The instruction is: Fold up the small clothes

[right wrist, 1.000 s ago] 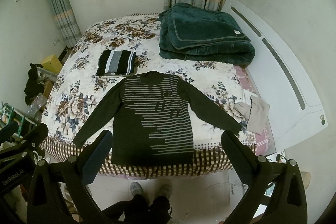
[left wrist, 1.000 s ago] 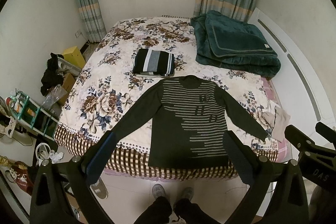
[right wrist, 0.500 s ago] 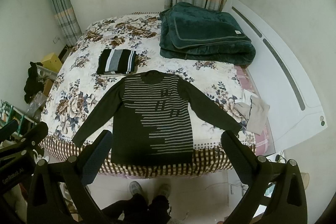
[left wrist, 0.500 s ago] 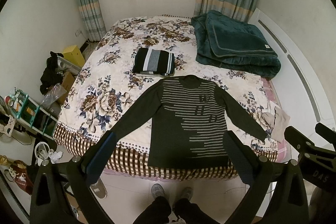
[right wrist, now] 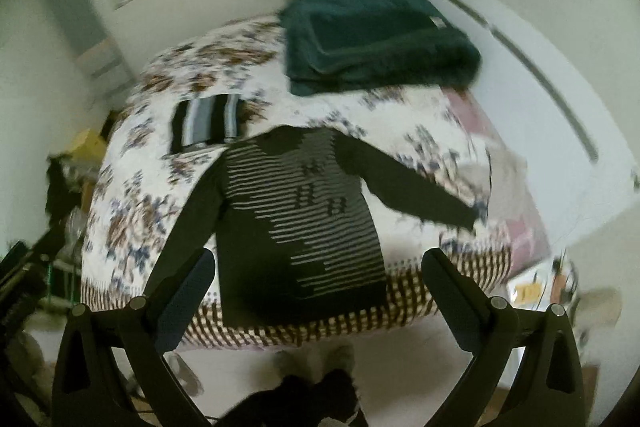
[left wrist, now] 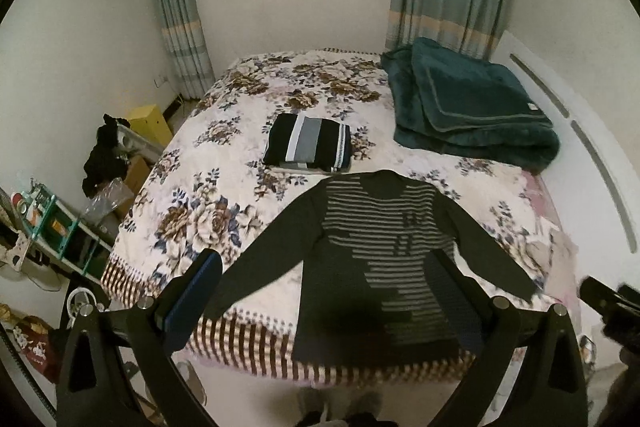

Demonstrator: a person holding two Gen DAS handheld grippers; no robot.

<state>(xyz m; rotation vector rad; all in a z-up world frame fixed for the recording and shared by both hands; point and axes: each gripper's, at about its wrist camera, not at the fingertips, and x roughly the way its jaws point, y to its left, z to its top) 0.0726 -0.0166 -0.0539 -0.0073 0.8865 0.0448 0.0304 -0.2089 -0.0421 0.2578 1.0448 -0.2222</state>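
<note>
Sweater [left wrist: 380, 259] beyond both spread grippers [left wrist: 324, 291]

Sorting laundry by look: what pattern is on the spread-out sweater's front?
The sweater is dark with pale horizontal stripes across the chest, fading diagonally into solid dark. Left wrist view is sharpest.

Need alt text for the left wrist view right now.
A dark striped sweater lies flat, sleeves spread, at the near edge of a floral bed, framed by the open left tongs. Behind it sit a folded striped garment and a teal blanket.
</note>
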